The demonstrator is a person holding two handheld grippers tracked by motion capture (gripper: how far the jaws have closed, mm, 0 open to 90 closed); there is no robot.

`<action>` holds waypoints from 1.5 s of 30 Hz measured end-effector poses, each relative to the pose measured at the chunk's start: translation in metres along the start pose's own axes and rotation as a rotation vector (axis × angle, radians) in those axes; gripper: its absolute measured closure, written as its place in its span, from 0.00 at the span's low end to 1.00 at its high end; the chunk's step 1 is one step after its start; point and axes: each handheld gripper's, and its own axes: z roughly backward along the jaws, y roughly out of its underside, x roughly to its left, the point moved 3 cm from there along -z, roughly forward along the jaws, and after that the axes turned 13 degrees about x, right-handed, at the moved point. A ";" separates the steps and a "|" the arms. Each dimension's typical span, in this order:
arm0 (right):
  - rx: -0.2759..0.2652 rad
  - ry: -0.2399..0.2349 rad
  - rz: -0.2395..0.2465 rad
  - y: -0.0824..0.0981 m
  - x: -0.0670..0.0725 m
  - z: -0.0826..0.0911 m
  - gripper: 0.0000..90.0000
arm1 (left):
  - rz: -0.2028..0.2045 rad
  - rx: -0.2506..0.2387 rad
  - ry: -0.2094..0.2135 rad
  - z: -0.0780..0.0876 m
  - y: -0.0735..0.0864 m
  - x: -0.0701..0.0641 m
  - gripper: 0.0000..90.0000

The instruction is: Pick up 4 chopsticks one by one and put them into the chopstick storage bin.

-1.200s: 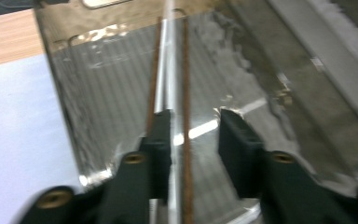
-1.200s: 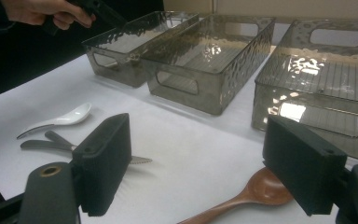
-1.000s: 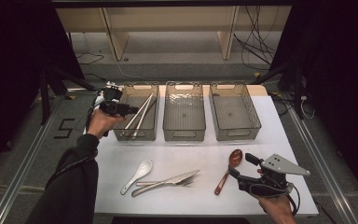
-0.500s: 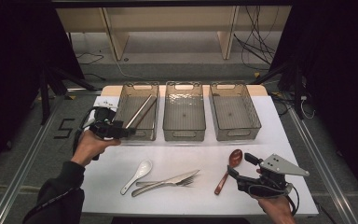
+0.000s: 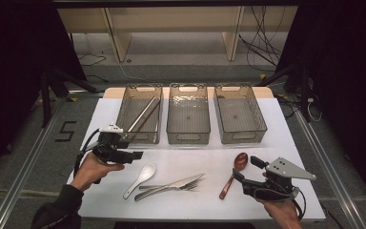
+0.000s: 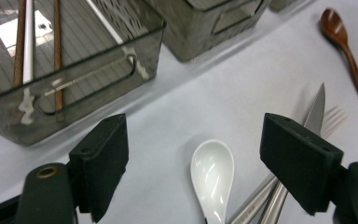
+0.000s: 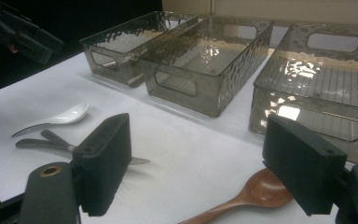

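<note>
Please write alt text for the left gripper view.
The left hand-held gripper is open above a white spoon on the white table. A knife and fork lie beside it, with chopsticks in a grey bin behind.

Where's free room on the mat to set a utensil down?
Bare mat right of the wooden spoon, and the strip between the bins' front walls and the cutlery. Middle and right bin look empty. Crowded: white spoon, knife and fork bunched front-left.

Two empty smoky bins (image 5: 188, 114) (image 5: 239, 113), dark cables (image 5: 262, 28) on the floor beyond.
</note>
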 end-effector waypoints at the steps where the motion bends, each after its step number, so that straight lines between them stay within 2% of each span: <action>1: 0.000 -0.001 0.001 0.000 0.000 0.000 0.27 | 0.001 0.001 -0.002 0.000 0.001 0.000 0.25; 8: 0.001 -0.001 0.000 0.000 -0.001 0.000 0.27 | -0.027 0.047 -0.039 -0.003 0.008 -0.010 0.24; 16: 0.004 0.000 -0.003 0.000 -0.001 -0.001 0.27 | -0.058 0.184 -0.067 -0.016 0.021 -0.022 0.24; 18: 0.005 0.000 -0.002 0.000 -0.001 -0.001 0.27 | -0.066 0.205 -0.079 -0.018 0.023 -0.024 0.24; 28: 0.004 -0.001 0.000 0.000 -0.002 -0.002 0.27 | -0.085 0.276 -0.072 -0.026 0.031 -0.030 0.23; 29: 0.004 -0.001 -0.002 0.000 -0.002 -0.002 0.27 | -0.076 0.279 -0.068 -0.028 0.032 -0.031 0.22; 33: 0.005 -0.009 0.003 -0.001 -0.002 -0.003 0.27 | -0.090 0.329 -0.080 -0.033 0.037 -0.032 0.21; 37: 0.012 -0.017 0.016 -0.002 -0.001 -0.006 0.27 | -0.090 0.346 -0.097 -0.034 0.040 -0.033 0.21; 40: 0.008 -0.019 0.021 -0.002 0.001 -0.005 0.27 | -0.101 0.380 -0.102 -0.036 0.042 -0.033 0.21; 45: 0.011 -0.019 0.020 -0.002 0.001 -0.005 0.27 | -0.115 0.399 -0.100 -0.041 0.044 -0.033 0.24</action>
